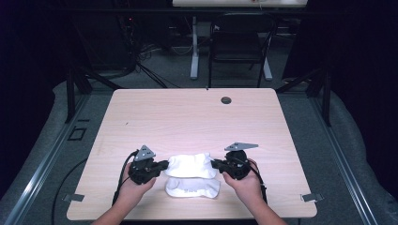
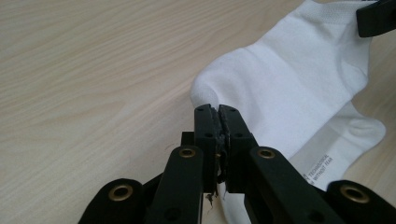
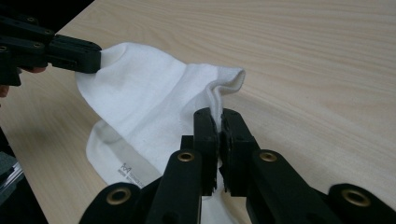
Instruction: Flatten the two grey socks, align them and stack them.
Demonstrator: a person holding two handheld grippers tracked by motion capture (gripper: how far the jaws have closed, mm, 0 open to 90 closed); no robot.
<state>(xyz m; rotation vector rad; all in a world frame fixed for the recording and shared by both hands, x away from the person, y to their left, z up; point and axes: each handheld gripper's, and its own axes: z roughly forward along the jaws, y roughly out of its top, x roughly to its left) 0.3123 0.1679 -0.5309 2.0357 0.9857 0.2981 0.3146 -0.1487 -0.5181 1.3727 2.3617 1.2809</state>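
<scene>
With my left gripper (image 1: 163, 165) and right gripper (image 1: 216, 164) both clamped on the upper sock (image 1: 190, 165), I hold it over the lower sock (image 1: 192, 187); next I must align them.

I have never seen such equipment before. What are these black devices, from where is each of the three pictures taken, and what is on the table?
There is no robot here. A person holds a black hand tool with two jaws in each hand: the left tool and the right tool. The high view comes from a fixed camera above the wooden table. The two other pictures come from small cameras that ride on each tool and look along its own jaws. On the table are two white socks. The upper sock is pinched at both ends, one end by each tool, with the jaws shut on the fabric, so it hangs stretched between them. The lower sock lies flat on the table nearer the person, with small printed lettering on it.
</scene>
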